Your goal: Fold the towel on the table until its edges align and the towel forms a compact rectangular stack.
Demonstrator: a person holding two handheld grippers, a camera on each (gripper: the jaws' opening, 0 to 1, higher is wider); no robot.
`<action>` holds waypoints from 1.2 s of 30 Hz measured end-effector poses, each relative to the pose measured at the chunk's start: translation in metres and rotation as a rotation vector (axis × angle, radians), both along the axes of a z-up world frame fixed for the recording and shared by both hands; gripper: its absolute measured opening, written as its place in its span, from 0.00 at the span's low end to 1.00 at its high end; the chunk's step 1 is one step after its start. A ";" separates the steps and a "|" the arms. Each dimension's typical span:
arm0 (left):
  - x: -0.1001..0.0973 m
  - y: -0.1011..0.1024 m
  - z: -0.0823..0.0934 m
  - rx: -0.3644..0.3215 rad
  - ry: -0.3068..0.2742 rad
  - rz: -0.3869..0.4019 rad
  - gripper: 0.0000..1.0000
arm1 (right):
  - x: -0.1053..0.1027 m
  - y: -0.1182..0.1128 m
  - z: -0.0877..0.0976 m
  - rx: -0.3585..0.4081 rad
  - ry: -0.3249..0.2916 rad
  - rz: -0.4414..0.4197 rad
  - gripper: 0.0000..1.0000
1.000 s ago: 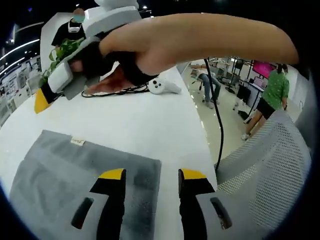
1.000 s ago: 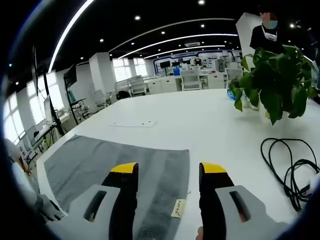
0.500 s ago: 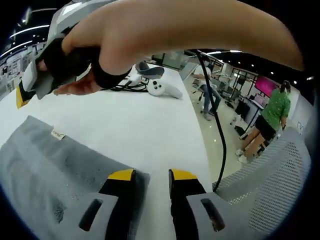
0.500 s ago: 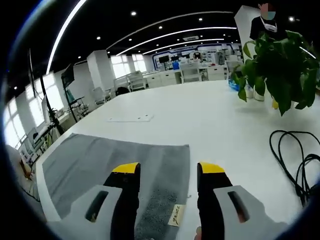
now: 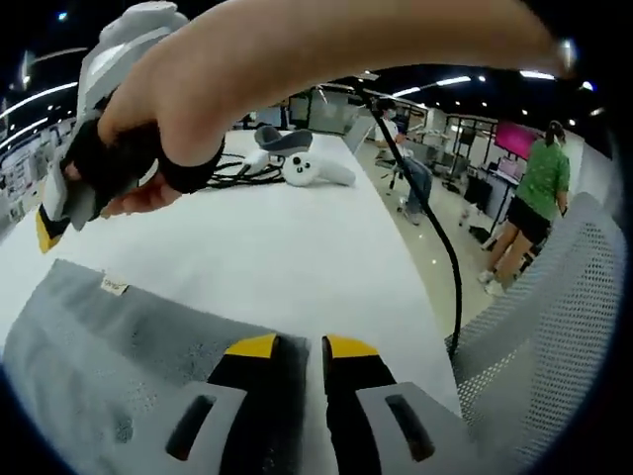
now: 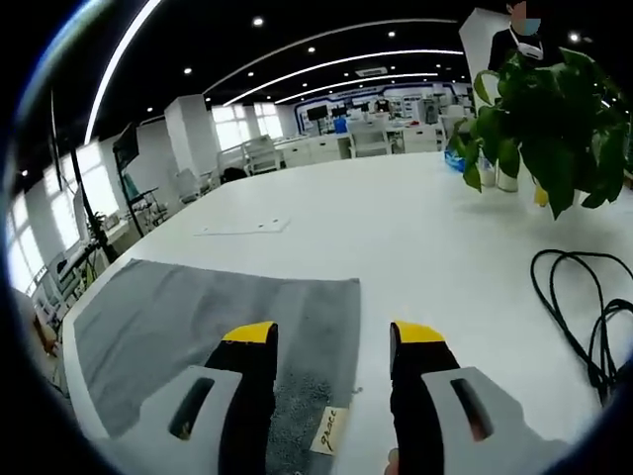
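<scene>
Flat grey rectangular terry towel (image 5: 129, 346) on the white table (image 6: 415, 247): left gripper (image 5: 300, 345) jaws have narrowed onto its near corner, apparently beginning the fold; right gripper (image 6: 333, 333) jaws remain released above its labelled edge.

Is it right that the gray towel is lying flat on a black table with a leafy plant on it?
Not quite. The table is white, not black, as the right gripper view shows. The gray towel does lie flat on it, and the leafy plant stands on it too.
</scene>
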State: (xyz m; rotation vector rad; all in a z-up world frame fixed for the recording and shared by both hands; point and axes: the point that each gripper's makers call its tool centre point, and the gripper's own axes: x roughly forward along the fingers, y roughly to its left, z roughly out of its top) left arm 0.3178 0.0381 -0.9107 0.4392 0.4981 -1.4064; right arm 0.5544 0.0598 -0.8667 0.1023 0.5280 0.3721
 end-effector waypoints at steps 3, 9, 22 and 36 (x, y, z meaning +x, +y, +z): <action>0.002 0.001 -0.001 0.024 -0.065 -0.025 0.13 | 0.006 0.001 -0.005 -0.004 0.005 -0.005 0.44; 0.001 0.004 -0.002 0.048 -0.102 -0.069 0.09 | 0.016 -0.001 -0.013 -0.032 0.003 -0.019 0.44; 0.006 0.005 -0.003 0.024 0.039 0.004 0.04 | 0.040 0.010 -0.019 -0.001 0.010 -0.049 0.40; 0.005 0.005 -0.001 0.016 0.037 0.009 0.04 | 0.062 0.015 -0.037 -0.126 -0.014 -0.039 0.23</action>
